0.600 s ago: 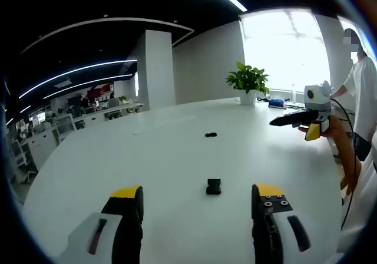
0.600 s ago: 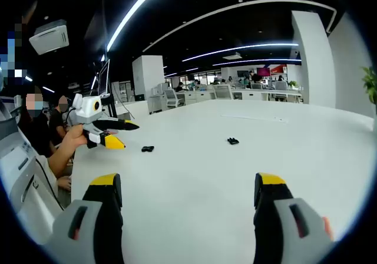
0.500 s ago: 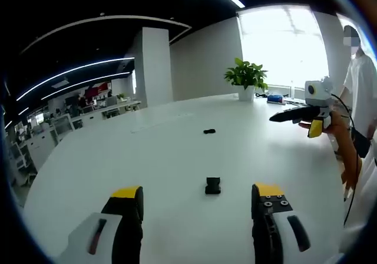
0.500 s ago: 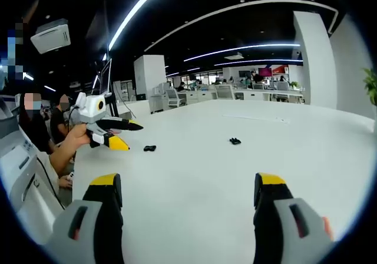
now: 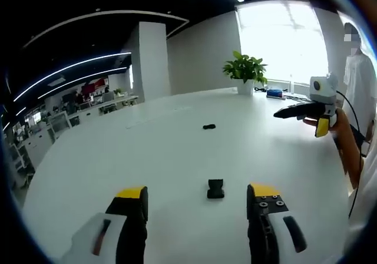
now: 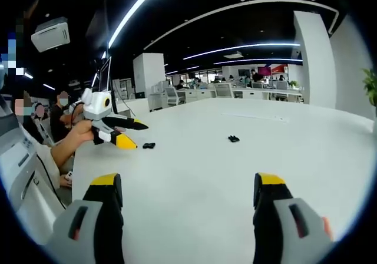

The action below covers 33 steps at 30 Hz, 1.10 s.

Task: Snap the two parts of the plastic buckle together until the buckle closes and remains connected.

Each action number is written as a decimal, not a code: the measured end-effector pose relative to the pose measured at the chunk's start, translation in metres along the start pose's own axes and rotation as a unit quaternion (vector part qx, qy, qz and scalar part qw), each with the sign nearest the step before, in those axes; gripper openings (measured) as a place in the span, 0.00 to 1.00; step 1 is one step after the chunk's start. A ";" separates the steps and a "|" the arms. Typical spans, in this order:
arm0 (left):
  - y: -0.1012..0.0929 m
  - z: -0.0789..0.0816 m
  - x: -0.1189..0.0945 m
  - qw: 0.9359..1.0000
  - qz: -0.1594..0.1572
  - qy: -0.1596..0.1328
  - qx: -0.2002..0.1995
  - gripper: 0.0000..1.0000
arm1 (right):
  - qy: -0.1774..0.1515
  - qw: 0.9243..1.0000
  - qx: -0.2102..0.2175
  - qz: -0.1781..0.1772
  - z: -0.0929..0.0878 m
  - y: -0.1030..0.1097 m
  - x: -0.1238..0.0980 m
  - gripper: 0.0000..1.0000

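- The white tabletop (image 5: 147,152) carries both buckle parts; in my left gripper view its far edge runs beneath a bright window, and a potted plant (image 5: 245,72) stands near that edge.
- My left gripper (image 5: 199,194) hovers above the near edge of the tabletop with its yellow-tipped jaws spread wide and nothing between them. In my right gripper view the same tool enters from the left (image 6: 131,133), held in a hand (image 6: 79,135), its dark and yellow jaws apart.
- My right gripper (image 6: 187,184) likewise stands wide, with nothing between its jaws and bare tabletop beyond. In my left gripper view it appears at the right (image 5: 306,118), off the tabletop's right edge and raised above the surface.
- The near buckle part (image 5: 215,188) is a small black piece lying flat close to the near edge, just ahead of and between my left jaws, touching neither. In my right gripper view it lies just beside the tips of the left gripper (image 6: 149,145).
- The far buckle part (image 5: 208,126) is a smaller black shape near the middle of the tabletop, well apart from the first; my right gripper view shows it ahead, toward the centre (image 6: 234,138).
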<state>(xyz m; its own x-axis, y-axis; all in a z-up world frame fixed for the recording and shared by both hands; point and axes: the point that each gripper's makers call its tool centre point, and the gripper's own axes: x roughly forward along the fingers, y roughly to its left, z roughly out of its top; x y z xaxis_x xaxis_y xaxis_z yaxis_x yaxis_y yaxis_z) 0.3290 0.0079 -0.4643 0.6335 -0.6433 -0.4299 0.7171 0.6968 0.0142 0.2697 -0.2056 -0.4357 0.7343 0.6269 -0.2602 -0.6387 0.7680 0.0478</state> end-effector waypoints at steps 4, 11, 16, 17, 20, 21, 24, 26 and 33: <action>-0.002 -0.003 0.002 1.000 -0.006 0.013 0.005 0.65 | 0.001 1.000 0.002 -0.001 -0.001 -0.001 0.000 0.92; 0.000 -0.003 0.003 1.000 -0.011 0.027 0.008 0.60 | 0.002 1.000 0.001 -0.001 -0.001 0.000 0.000 0.92; -0.002 -0.004 0.005 0.999 -0.017 0.035 0.012 0.59 | 0.000 1.000 0.003 -0.002 -0.002 -0.001 -0.001 0.91; -0.002 -0.004 0.006 0.999 -0.018 0.038 0.013 0.58 | 0.000 1.000 0.003 -0.003 -0.002 -0.001 -0.002 0.91; -0.003 -0.006 0.008 0.999 -0.022 0.044 0.019 0.57 | 0.001 1.000 0.003 -0.002 -0.003 -0.001 -0.002 0.91; -0.003 -0.006 0.008 0.999 -0.023 0.045 0.018 0.57 | 0.002 1.000 0.003 -0.002 -0.004 -0.001 -0.002 0.91; -0.005 -0.007 0.010 0.998 -0.033 0.049 0.012 0.54 | 0.004 1.000 0.003 -0.001 -0.006 0.000 -0.003 0.91; -0.005 -0.006 0.010 0.998 -0.035 0.051 0.010 0.51 | 0.004 1.000 0.003 -0.002 -0.006 -0.001 -0.003 0.91; -0.008 -0.008 0.012 0.996 -0.043 0.071 0.021 0.47 | 0.001 1.000 0.008 -0.003 -0.007 -0.001 -0.004 0.91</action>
<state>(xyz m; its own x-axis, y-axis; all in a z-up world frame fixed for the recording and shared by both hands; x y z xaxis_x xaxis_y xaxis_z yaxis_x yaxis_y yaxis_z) 0.3285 -0.0027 -0.4769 0.5240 -0.6458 -0.5552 0.7803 0.6253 0.0091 0.2660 -0.2101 -0.4415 0.7381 0.6216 -0.2624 -0.6300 0.7741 0.0616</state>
